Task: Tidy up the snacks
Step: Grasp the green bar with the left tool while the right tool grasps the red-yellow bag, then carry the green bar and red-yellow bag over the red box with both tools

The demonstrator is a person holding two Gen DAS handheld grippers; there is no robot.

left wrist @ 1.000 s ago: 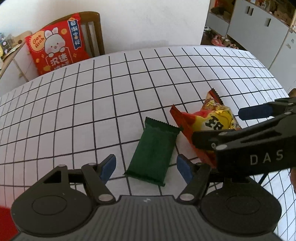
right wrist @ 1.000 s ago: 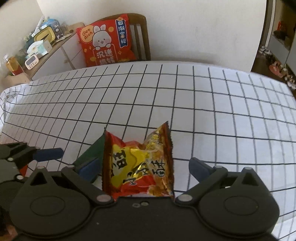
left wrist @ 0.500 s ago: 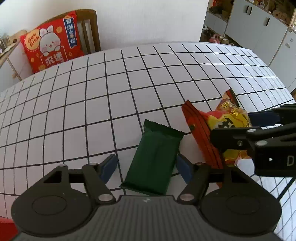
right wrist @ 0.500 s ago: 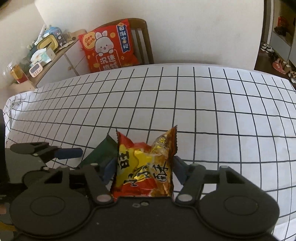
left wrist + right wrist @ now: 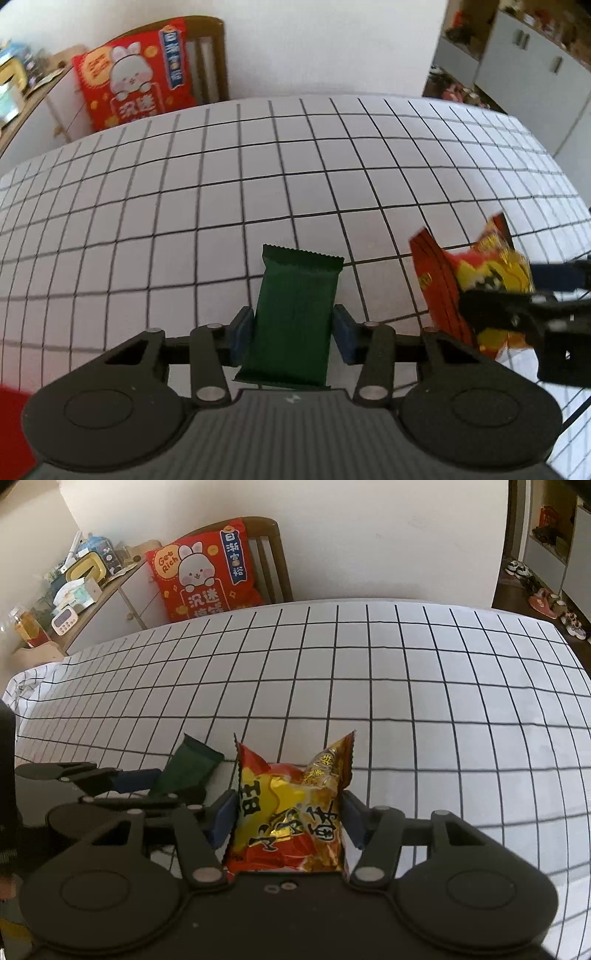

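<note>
A dark green snack packet lies lengthwise between the blue pads of my left gripper. Its jaws are closing and both pads touch the packet's sides. In the right wrist view the same packet shows at lower left beside the left gripper's finger. My right gripper is closing on a red and yellow snack bag, with its pads pressed into the bag's sides. The bag and the right gripper also appear at the right edge of the left wrist view.
Both packets are over a table under a white cloth with a black grid. Behind the far edge stands a wooden chair with a red rabbit cushion. A cluttered sideboard is at back left and shoes lie at back right.
Both grippers' jaws have come in onto their packets. The right gripper and its snack bag have shifted to the right, away from the green packet, which now lies straighter between the left pads.
</note>
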